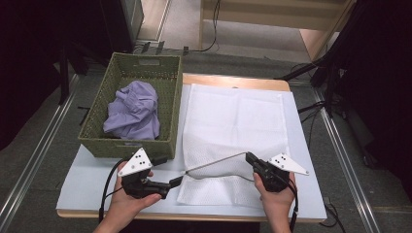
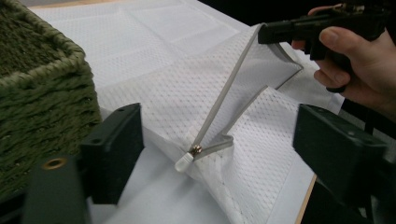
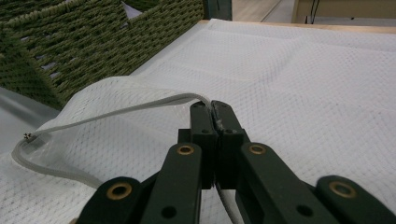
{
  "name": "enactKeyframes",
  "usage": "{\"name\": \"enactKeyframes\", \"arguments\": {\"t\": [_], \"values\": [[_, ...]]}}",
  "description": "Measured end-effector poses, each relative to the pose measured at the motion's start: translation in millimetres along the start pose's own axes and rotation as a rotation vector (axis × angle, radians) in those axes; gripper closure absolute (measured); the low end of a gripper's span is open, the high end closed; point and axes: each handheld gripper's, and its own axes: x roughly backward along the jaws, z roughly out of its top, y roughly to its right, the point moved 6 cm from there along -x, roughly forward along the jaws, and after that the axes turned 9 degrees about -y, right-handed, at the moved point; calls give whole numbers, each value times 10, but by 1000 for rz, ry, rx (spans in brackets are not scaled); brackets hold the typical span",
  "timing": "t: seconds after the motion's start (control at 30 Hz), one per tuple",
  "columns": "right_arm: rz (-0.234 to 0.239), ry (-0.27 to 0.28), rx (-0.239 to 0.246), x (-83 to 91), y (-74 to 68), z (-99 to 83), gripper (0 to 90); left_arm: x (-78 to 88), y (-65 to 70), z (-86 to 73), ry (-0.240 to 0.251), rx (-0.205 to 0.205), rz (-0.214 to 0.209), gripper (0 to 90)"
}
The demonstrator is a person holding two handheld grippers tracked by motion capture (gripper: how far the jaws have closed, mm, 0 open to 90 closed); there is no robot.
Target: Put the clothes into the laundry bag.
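Looks like a lab or recording studio setup, not anyone's home. The table (image 1: 311, 204) is a plain wooden top with a white sheet over it, standing on grey carpet with metal floor rails (image 1: 29, 160) running past its left and right edges. Black curtains hang at both sides, cables (image 1: 214, 29) trail over the floor beyond the far edge, and pale wooden framing (image 1: 311, 24) stands behind.

Even overhead light, dark surroundings, slightly soft.
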Motion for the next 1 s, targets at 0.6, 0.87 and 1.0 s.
{"name": "enactKeyframes", "arguments": {"t": [0.6, 0.87, 1.0], "values": [[-1, -12, 4, -26, -8, -26, 895, 225, -391, 287, 52, 9, 95, 13], [-1, -12, 4, -23, -2, -30, 895, 217, -664, 479, 62, 47, 154, 0], [-1, -14, 4, -24, 0, -34, 895, 214, -801, 576, 72, 64, 165, 0]]}}
